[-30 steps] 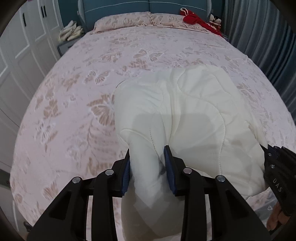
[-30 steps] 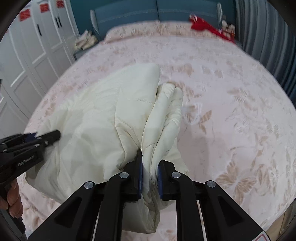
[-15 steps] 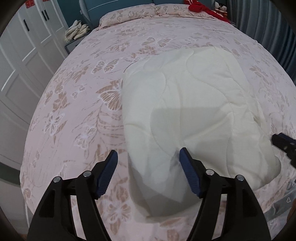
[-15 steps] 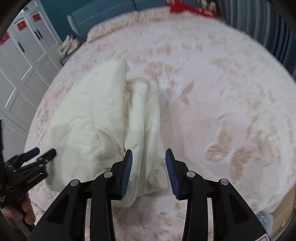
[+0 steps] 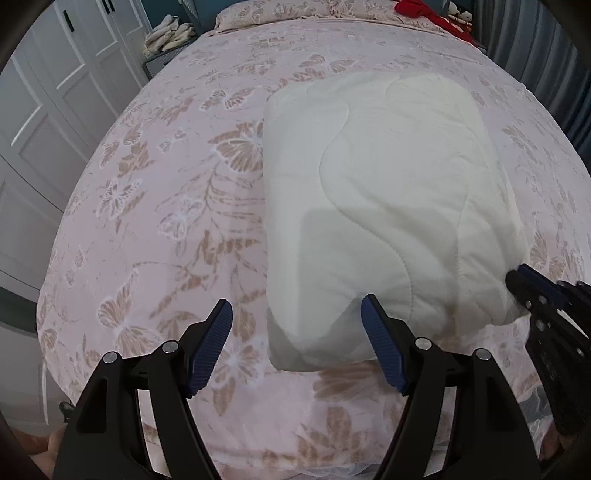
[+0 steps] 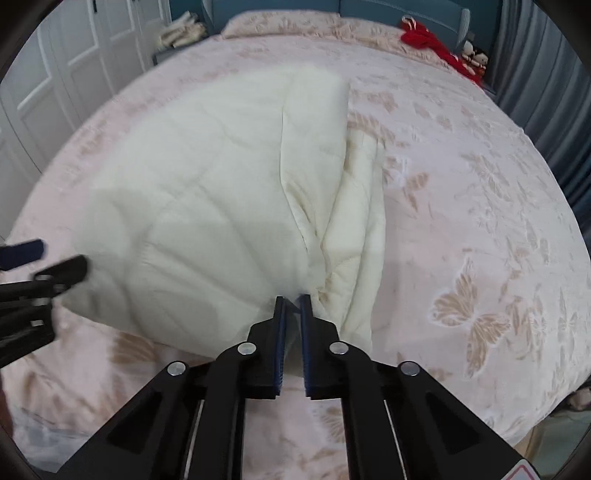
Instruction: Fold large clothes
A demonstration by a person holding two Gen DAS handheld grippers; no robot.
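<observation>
Bed (image 5: pixel 177 206) with pink butterfly-print cover fills the room. White panelled wardrobe doors (image 5: pixel 48 110) at 9 o'clock; teal headboard (image 6: pixel 369 7) at 12; grey curtains (image 6: pixel 546 74) at 2.

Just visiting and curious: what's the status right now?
Left gripper open, off the cloth. Right gripper shut on cream quilted garment's near edge. Garment folded on floral bedspread. Nothing in the way.
</observation>
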